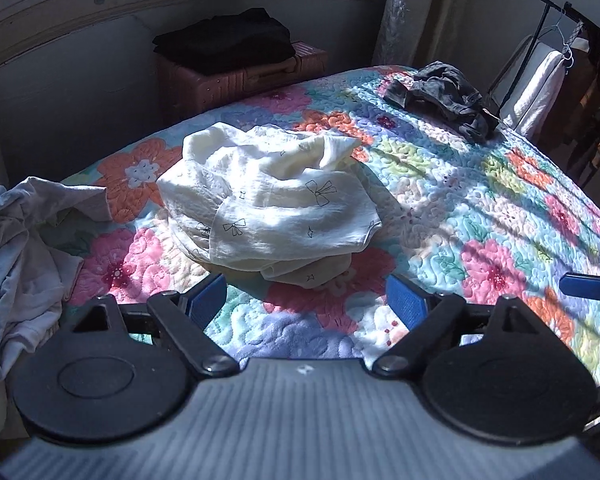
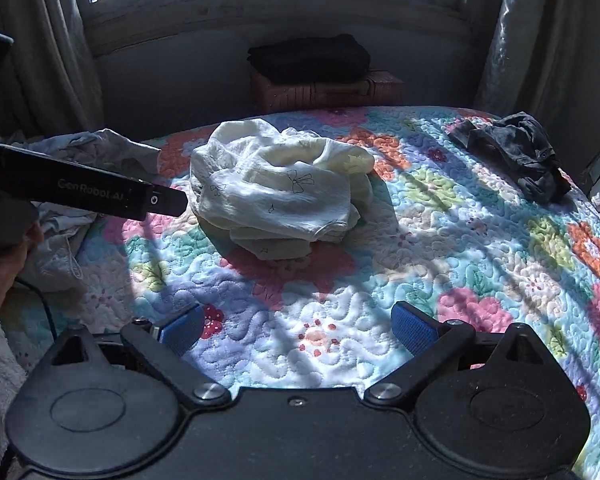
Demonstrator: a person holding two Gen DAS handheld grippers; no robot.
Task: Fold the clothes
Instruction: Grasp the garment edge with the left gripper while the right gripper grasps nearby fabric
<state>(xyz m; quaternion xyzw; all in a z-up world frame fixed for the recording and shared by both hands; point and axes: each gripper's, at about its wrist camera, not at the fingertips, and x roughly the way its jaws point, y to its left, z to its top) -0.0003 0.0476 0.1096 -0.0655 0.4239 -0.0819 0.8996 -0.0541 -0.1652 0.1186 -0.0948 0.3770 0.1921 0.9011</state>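
A crumpled white garment with small bow prints [image 1: 272, 204] lies in a heap on the floral quilt [image 1: 480, 208]; it also shows in the right wrist view [image 2: 280, 192]. My left gripper [image 1: 306, 302] is open and empty, just short of the heap's near edge. My right gripper [image 2: 298, 326] is open and empty over bare quilt [image 2: 460, 240], farther back from the heap. The left gripper's body [image 2: 80, 190] shows at the left of the right wrist view. One blue right fingertip [image 1: 588, 286] shows at the right edge of the left wrist view.
A pile of grey and pale clothes [image 1: 24, 248] lies at the bed's left side. A dark crumpled garment [image 1: 444, 96] lies at the far right corner. Folded black clothes [image 2: 310, 58] rest on a pink suitcase [image 2: 328, 90] under the window. A clothes rack [image 1: 560, 60] stands right.
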